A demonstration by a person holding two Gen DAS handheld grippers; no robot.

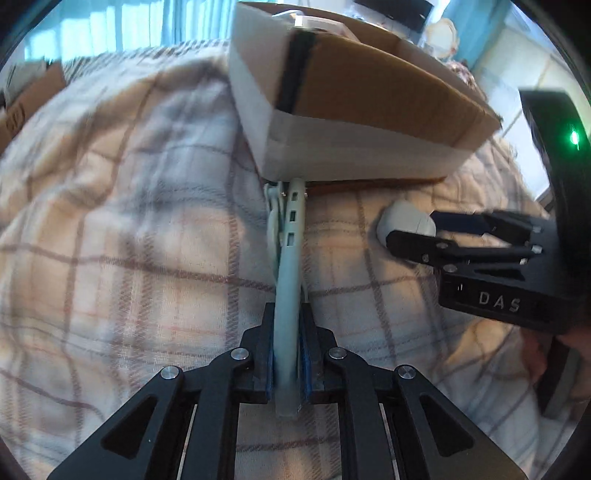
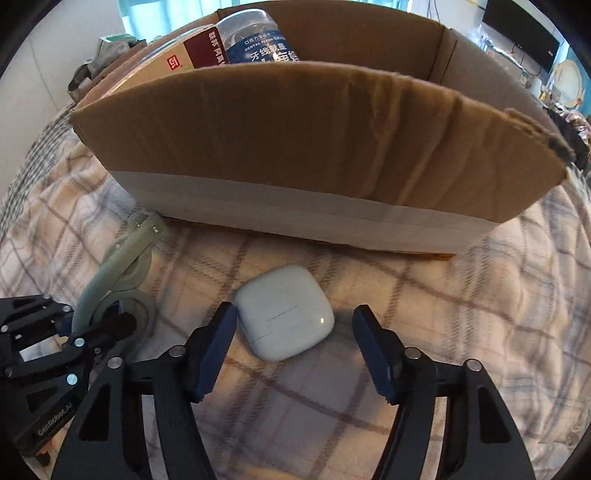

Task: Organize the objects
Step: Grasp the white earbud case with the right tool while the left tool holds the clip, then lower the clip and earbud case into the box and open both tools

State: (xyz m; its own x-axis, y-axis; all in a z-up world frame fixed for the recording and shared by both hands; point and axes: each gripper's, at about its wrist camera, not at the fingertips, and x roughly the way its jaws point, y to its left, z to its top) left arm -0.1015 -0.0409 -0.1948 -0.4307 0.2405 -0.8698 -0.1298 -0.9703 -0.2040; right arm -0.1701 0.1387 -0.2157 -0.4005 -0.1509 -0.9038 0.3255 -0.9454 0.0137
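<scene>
Left gripper (image 1: 287,363) clamped on the handle of a pale green tool (image 1: 290,273), blue pads (image 1: 306,363) pressed to both sides of it. Tool stretched forward over the plaid blanket (image 1: 129,229), its hinged far end reaching the bottom corner of the box (image 1: 362,122); whether touching it, cannot tell. From the right wrist camera, same tool (image 2: 123,273) seen at lower left, with a ring-shaped handle lying on the blanket (image 2: 461,302) and the left gripper (image 2: 110,326) closed around it.

Right gripper (image 2: 293,356) wide open, low over the blanket, jaws spread to either side of a white case (image 2: 286,317). Case flat on the blanket, just in front of the box (image 2: 314,147), nearer the left finger (image 2: 218,343) than the right; no clear contact with either. In the left wrist view, right gripper (image 1: 417,230) coming in from the right edge, case (image 1: 404,219) between its fingertips.

Box open at the top, brown cardboard with a white band along the base, resting on the blanket. Inside, at the far left: a clear bottle (image 2: 255,35) with a blue label, and a red-and-white carton (image 2: 192,55) beside it. Another cardboard box (image 1: 26,99) at the far left edge of the left wrist view.
</scene>
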